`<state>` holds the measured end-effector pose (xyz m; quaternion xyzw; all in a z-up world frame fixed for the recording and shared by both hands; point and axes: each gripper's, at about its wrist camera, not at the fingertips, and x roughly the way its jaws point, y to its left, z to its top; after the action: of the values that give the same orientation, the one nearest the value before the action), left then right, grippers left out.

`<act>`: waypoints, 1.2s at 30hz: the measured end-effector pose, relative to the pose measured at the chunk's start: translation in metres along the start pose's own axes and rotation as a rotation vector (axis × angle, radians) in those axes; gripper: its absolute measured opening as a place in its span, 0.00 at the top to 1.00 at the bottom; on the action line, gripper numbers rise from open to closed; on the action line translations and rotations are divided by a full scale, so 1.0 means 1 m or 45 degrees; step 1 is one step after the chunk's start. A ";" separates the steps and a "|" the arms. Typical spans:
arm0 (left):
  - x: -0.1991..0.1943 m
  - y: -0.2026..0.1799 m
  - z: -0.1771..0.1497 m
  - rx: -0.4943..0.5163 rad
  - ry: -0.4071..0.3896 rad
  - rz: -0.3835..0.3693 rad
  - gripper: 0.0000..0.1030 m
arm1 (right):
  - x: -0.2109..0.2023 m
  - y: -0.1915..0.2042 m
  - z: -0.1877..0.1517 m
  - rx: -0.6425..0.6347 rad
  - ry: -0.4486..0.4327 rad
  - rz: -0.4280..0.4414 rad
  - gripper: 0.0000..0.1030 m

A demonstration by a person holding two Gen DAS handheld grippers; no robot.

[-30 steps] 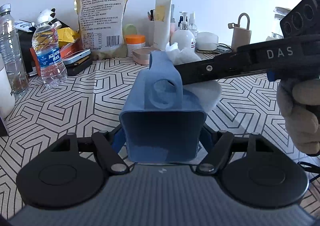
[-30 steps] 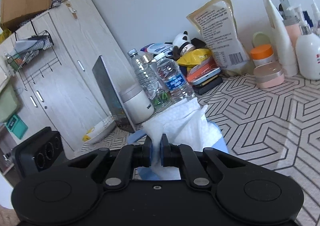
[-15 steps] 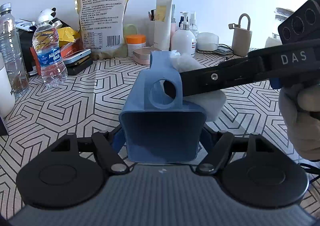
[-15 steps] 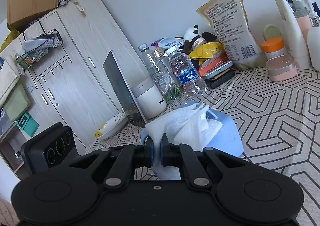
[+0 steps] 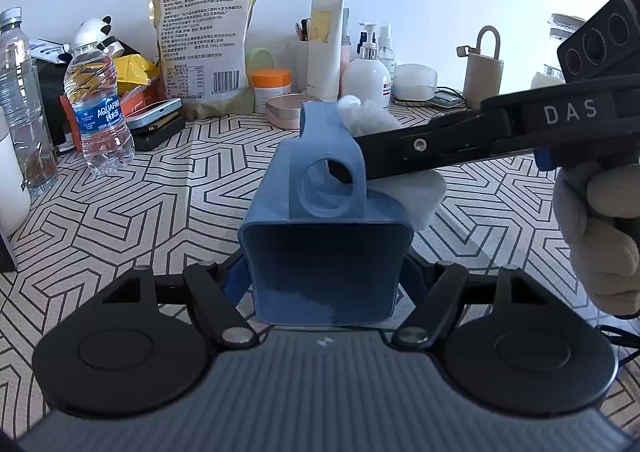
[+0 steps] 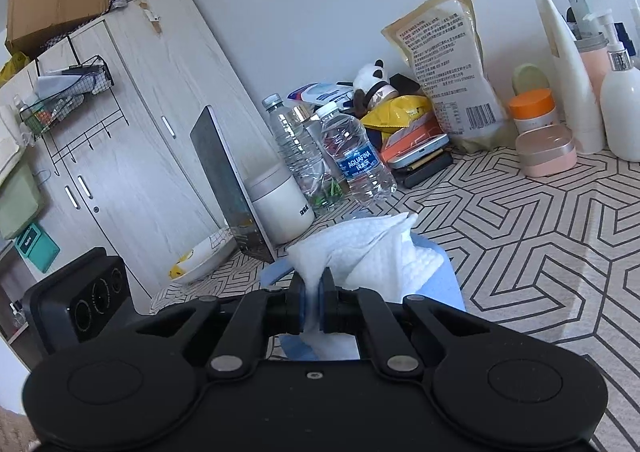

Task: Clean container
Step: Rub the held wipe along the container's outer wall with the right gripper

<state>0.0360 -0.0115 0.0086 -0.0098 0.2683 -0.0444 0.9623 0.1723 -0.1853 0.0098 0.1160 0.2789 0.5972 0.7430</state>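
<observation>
Left of the blue plastic container [image 5: 326, 252], which lies on its side over the patterned table [image 5: 160, 204], our left gripper [image 5: 325, 288] clamps its smooth square base to steady it, while our right gripper [image 6: 312, 306] pinches a soft, quilted white paper towel [image 6: 360, 248] against its wall.

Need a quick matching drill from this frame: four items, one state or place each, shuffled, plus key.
1. blue container
2. white wipe
3. orange-lidded jar
4. water bottle

A. pinched in right tool
B. standing beside the snack bag
C. clamped in left tool
D. upright, blue label

Pairs: 1-C, 2-A, 3-B, 4-D
</observation>
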 end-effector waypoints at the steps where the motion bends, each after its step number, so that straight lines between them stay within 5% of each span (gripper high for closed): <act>1: 0.000 0.000 0.000 0.000 0.000 0.000 0.29 | 0.000 -0.001 0.000 0.000 0.000 0.001 0.95; 25: 0.001 0.006 0.000 0.003 0.002 0.001 0.29 | 0.000 0.003 -0.003 0.015 0.024 0.066 0.96; 36: 0.002 0.006 0.000 0.011 0.002 0.006 0.29 | -0.002 -0.002 0.000 0.008 -0.015 -0.028 0.96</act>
<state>0.0379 -0.0054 0.0070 -0.0052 0.2688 -0.0434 0.9622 0.1740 -0.1880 0.0095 0.1186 0.2776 0.5874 0.7509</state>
